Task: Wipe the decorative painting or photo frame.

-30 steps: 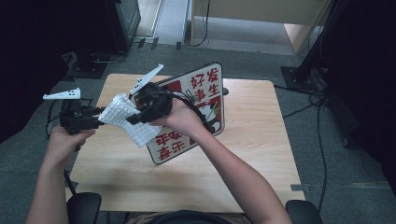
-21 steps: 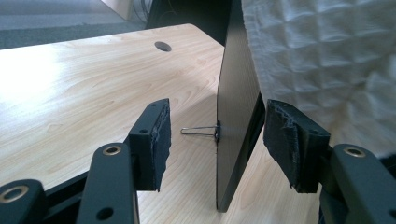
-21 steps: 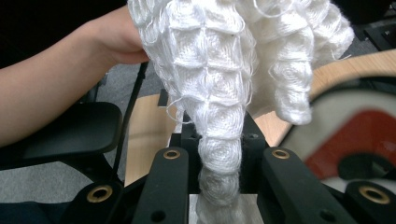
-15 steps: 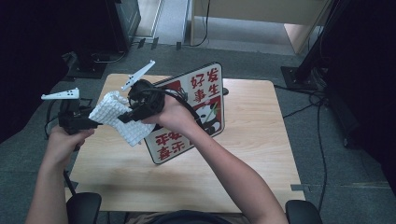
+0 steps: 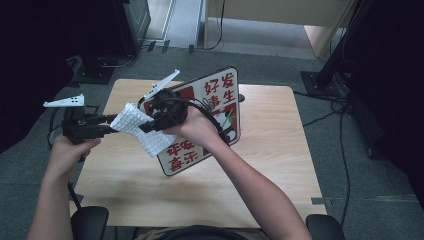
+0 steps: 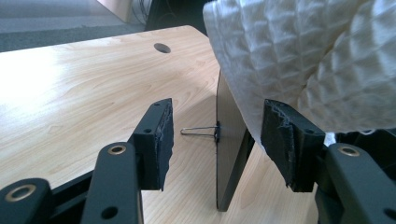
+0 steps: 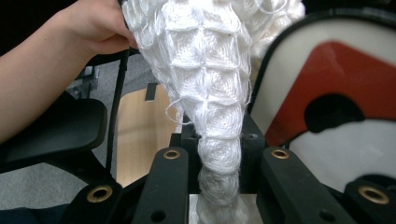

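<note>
High view: both claws meet above the left half of the light wooden table (image 5: 280, 165). The right claw (image 5: 150, 127) is clamped on a white waffle-weave cloth (image 5: 140, 131), which hangs in the air between the two tools; the left claw (image 5: 111, 124) reaches toward the cloth's free corner, its jaws apart and just now closing a little, with nothing pinched between them yet. A good handover needs the left jaws to take in a full fold of the corner before they shut, while the right hand keeps the cloth taut. Behind the cloth stands a rounded red-and-white sign board with Chinese characters (image 5: 215, 100), leaning on the table; it lies close to the hanging cloth and could be knocked or snagged

Left gripper view: the left claw (image 6: 215, 140) stands open, and the cloth (image 6: 299, 60) bulges in from the upper right, touching or just beside the right-hand pad. The board's dark edge (image 6: 229, 154) rises straight ahead between the jaws, with a small black binder clip (image 6: 205, 130) on it, so a forward push would strike it

Right gripper view: the right claw (image 7: 219, 186) squeezes a twisted rope of cloth (image 7: 210, 93); the sign board (image 7: 336, 93) shows at right, the person's other hand (image 7: 88, 28) at upper left
</note>
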### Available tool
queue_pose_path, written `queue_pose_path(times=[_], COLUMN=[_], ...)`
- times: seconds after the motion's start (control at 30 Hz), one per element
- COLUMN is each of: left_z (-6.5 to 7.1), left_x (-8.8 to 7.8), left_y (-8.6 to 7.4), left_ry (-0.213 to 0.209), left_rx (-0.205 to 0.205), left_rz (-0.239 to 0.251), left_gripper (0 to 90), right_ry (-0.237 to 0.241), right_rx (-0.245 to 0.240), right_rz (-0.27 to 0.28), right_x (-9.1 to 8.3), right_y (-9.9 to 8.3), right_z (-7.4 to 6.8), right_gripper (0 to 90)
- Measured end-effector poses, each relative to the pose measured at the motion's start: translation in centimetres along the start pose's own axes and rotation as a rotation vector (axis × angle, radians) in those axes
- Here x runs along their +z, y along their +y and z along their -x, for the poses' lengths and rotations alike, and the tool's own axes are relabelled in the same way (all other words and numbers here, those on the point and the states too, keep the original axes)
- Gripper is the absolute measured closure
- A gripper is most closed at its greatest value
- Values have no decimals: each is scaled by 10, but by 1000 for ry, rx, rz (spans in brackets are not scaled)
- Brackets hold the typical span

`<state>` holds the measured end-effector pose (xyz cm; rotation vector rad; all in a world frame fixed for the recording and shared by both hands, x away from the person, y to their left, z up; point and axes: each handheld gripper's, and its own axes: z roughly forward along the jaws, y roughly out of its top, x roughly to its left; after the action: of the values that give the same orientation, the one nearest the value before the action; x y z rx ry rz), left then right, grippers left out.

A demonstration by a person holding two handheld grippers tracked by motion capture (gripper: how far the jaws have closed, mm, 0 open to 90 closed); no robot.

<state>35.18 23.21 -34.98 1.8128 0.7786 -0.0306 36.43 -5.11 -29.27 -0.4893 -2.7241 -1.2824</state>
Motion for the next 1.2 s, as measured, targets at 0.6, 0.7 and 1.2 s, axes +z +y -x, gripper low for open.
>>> queue_pose_path(times=[0.6, 0.7, 1.2], left_z=[1, 2, 11], left_x=[-7, -8, -5], left_y=[2, 3, 12], left_ry=[-1, -2, -5], left_rx=[6, 6, 18], left_rz=[24, 29, 21], left_gripper=[475, 482, 501], right_ry=[-11, -15, -30], right_rx=[54, 52, 66], right_rz=[-18, -18, -41], right_x=[8, 9, 16], right_y=[-24, -27, -43], right_z=[2, 1, -1], right_gripper=[786, 786, 788])
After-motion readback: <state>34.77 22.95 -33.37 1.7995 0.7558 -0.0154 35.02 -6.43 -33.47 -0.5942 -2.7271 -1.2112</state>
